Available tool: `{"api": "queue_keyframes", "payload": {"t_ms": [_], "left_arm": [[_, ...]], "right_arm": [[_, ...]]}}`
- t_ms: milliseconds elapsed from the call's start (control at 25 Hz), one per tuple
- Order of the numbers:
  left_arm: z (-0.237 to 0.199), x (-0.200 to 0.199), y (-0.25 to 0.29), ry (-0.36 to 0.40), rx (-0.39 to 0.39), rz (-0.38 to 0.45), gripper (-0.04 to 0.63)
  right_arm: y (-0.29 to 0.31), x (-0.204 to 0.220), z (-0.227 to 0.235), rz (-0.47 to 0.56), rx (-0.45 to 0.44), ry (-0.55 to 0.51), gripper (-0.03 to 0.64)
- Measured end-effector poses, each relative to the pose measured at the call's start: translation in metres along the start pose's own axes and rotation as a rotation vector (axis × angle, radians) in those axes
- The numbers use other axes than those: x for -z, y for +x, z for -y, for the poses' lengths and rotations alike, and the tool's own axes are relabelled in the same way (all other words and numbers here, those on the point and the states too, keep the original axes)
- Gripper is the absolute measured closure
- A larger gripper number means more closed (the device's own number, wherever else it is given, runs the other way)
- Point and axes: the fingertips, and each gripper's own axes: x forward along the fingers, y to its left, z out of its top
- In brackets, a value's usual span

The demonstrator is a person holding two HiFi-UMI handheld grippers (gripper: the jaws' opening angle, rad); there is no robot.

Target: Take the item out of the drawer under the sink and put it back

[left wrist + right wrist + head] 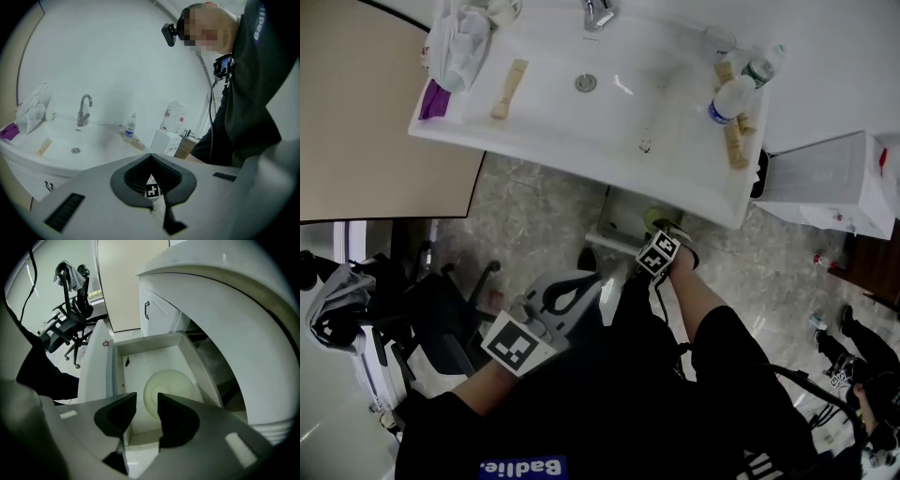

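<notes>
A white drawer (117,363) stands pulled out under the sink (581,141). In it lies a pale green round item (169,389), which shows in the head view as a greenish patch (657,217) just below the sink's front edge. My right gripper (146,401) hangs open just above the drawer, with the item's left edge showing through the gap between its jaws. In the head view the right gripper (667,239) reaches under the sink. My left gripper (150,157) is shut on nothing, held back at waist height (567,292) and tilted up toward the sink.
On the sink lie a tap (597,13), bottles (733,97), wooden brushes (509,88) and a plastic bag (457,42). A black office chair (70,322) stands left. A cabinet door with a handle (146,310) sits behind the drawer. A white box (825,183) is at the right.
</notes>
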Motion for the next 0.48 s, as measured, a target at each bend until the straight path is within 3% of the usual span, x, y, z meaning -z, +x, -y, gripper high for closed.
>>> {"api": "queue_keyframes", "payload": {"t_ms": [480], "left_arm": [[-0.0077, -0.0001, -0.0090, -0.004, -0.030, -0.006, 0.589]], "right_arm": [[0.0102, 0.0046, 0.0057, -0.074, 0.043, -0.134, 0.590]]}}
